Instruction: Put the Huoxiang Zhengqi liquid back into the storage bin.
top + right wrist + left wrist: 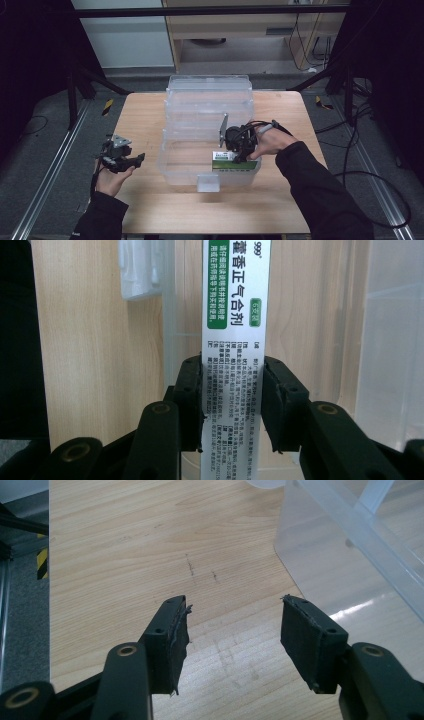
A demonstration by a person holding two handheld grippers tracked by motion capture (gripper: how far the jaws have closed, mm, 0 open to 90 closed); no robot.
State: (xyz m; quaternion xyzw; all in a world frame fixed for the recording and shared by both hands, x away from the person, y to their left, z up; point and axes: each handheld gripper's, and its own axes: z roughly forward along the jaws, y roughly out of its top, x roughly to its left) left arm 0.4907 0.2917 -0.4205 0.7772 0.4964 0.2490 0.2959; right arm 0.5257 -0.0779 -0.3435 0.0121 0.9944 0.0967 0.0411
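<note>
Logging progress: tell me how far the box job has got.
Done: the right tongs grip the white-and-green box and hold it inside the clear bin, near its front wall. In hand: lowering it. Left: letting go. The left tongs rest open over the table.

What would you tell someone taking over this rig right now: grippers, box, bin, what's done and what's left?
Right gripper: shut on the white-and-green medicine box, held inside the clear plastic bin near its front wall.
Left gripper: open, holding nothing, over bare wooden table left of the bin.
Done: box picked up and brought into the bin.
Left: probably lower it to the bin floor, open the jaws and withdraw. Whether the box already touches the floor is unclear.
</note>
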